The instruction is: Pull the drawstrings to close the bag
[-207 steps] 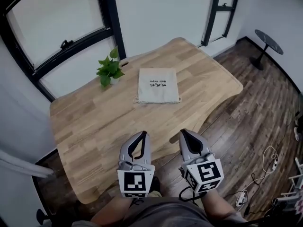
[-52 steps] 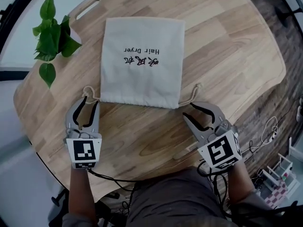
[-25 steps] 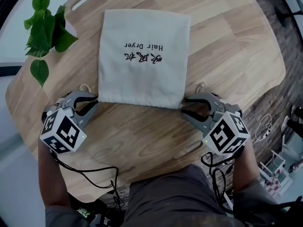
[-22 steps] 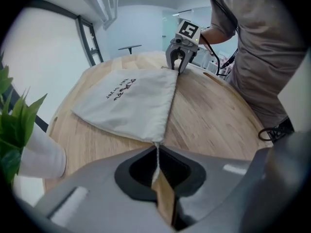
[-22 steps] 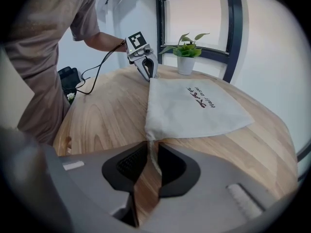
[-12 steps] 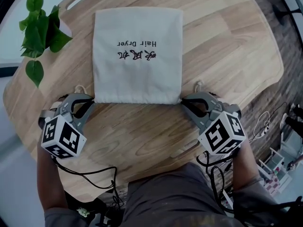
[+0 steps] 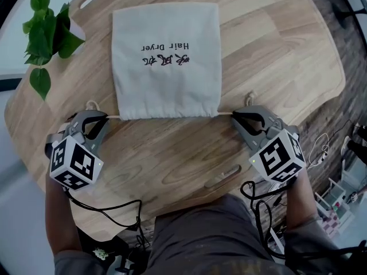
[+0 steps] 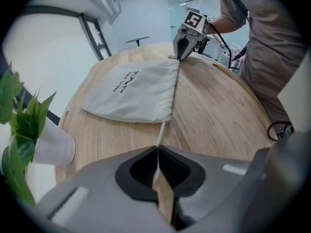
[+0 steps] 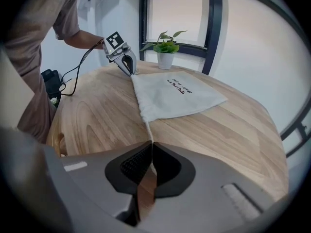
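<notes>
We are at the pull: the left gripper (image 7: 103,118) has its fingers pressed shut on one thin cream drawstring (image 8: 160,130), the right gripper (image 7: 236,115) likewise on the other drawstring (image 9: 147,127). The flat off-white cloth bag (image 7: 166,59) lies on the wooden table (image 7: 275,50), mouth barely gathered. Next we should draw both cords outward evenly.

Cream bag (image 7: 166,56) with black print, cream drawstring (image 7: 225,114). Grey left gripper (image 7: 105,118) and right gripper (image 7: 234,114), black-and-white marker cubes (image 7: 73,164). Light wood-grain table (image 7: 275,50); green plant (image 7: 43,27) beyond left gripper.

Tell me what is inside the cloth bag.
Its inside is hidden by the cloth. The bag lies flat on the table; a drawstring leaves each corner, clamped in the left gripper and right gripper.
</notes>
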